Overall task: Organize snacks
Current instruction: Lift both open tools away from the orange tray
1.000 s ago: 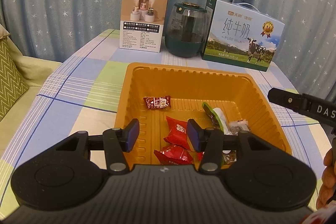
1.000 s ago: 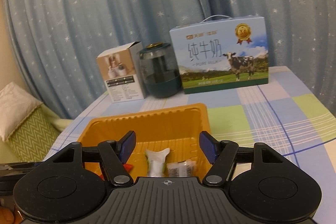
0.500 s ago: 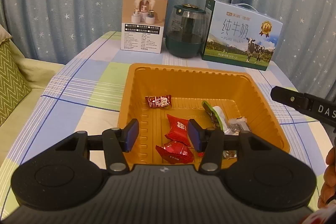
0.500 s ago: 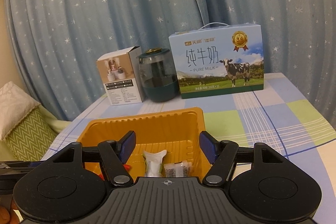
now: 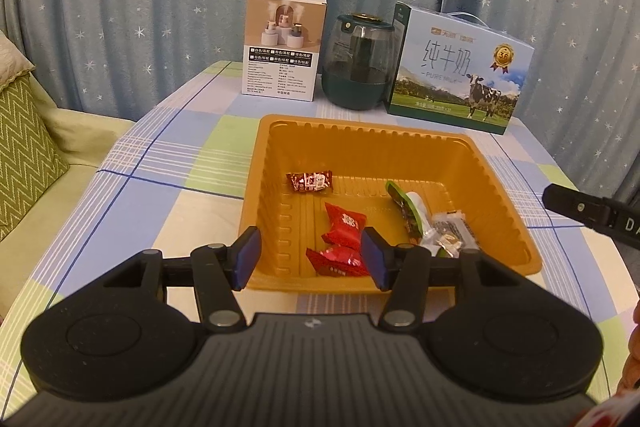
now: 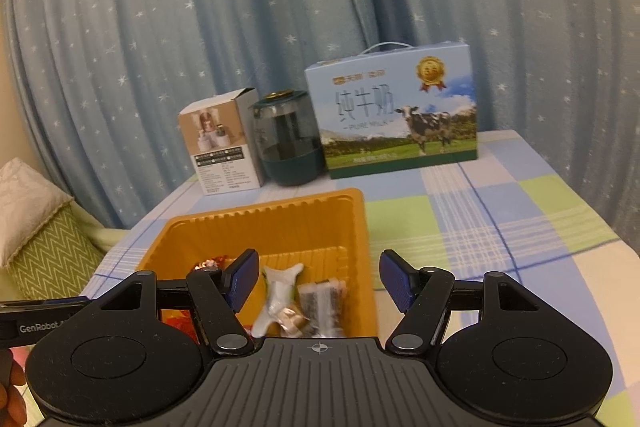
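Right now both the left gripper (image 5: 310,259) and the right gripper (image 6: 316,281) are spread wide and hold nothing above the orange tray (image 5: 496,187) of red candies (image 5: 344,225).

My left camera looks forward and down from just behind the near edge of the orange tray (image 5: 496,179), facing the curtain (image 5: 160,7). My right camera sits lower at the tray's (image 6: 356,223) right side, angled slightly left. Both share the tray, milk box (image 5: 460,71) (image 6: 396,115) and curtain (image 6: 160,27).
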